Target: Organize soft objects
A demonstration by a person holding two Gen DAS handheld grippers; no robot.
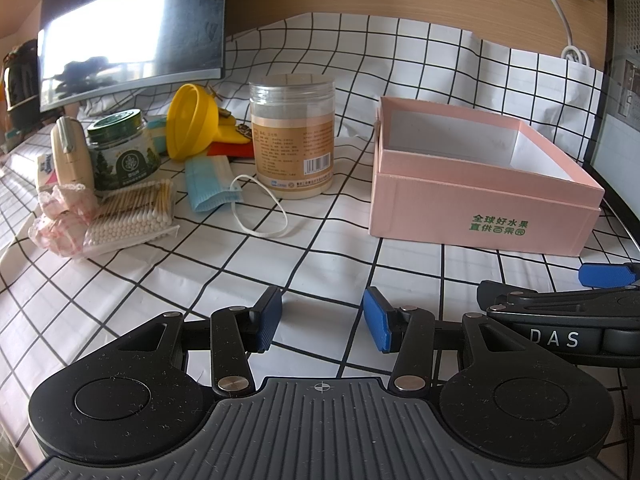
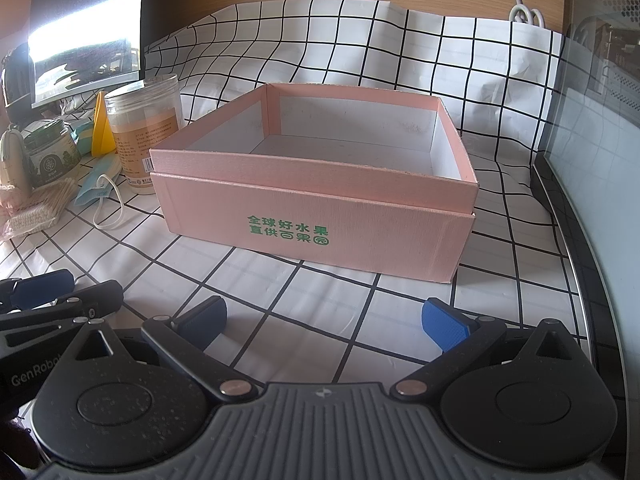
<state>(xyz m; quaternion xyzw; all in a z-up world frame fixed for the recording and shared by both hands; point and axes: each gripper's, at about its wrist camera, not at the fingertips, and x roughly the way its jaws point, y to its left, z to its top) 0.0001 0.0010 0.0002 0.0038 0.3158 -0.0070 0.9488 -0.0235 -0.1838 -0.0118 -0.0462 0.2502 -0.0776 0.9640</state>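
Note:
A pink cardboard box with green print stands open and empty on the checked cloth. Left of it lie a blue face mask with a white ear loop, a bag of cotton swabs and a pink lacy fabric piece. My left gripper hovers open over bare cloth, well short of these. My right gripper is open too, in front of the box, nothing between its fingers.
A clear plastic jar, a green-lidded jar, a yellow funnel and a cream tube crowd the left. A monitor stands behind. A dark appliance borders the right edge.

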